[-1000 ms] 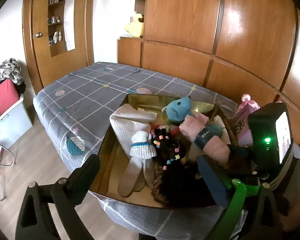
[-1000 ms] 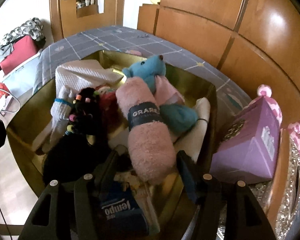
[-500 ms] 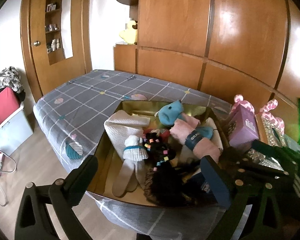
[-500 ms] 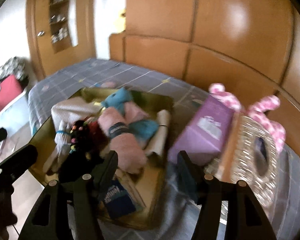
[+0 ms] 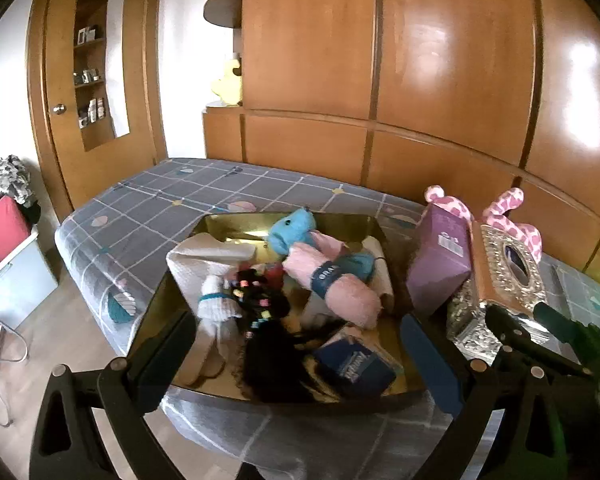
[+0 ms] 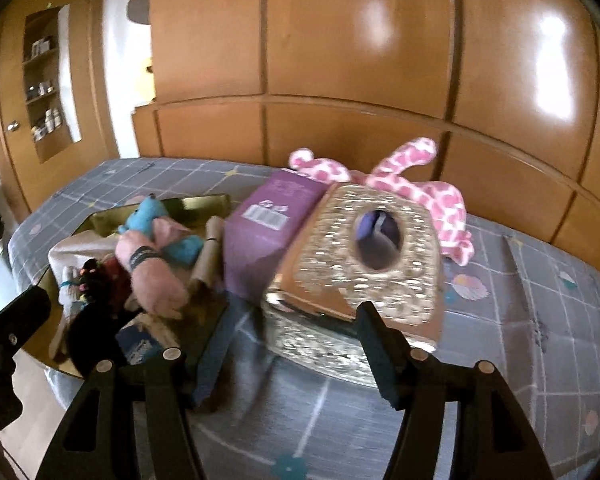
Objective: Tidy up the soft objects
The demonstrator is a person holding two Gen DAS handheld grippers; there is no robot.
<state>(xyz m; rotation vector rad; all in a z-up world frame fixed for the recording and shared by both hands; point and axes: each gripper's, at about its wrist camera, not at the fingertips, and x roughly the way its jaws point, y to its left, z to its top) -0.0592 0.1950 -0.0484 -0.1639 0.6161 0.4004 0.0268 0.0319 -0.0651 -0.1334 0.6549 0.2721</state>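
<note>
Beyond the empty right claw (image 6: pixel 296 356) lies the pink plush (image 6: pixel 412 184).

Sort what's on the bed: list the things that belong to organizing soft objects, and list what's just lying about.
Belongs to the job:
- gold tray
- blue plush
- pink rolled towel
- white knitted cloth
- white socks
- pink spotted plush

Just lying about:
- purple box
- glittery tissue box
- blue tissue pack

The bed (image 5: pixel 172 204) carries a gold tray (image 5: pixel 340 222), silver box (image 6: pixel 364 264) and pink plush (image 6: pixel 416 188).
</note>
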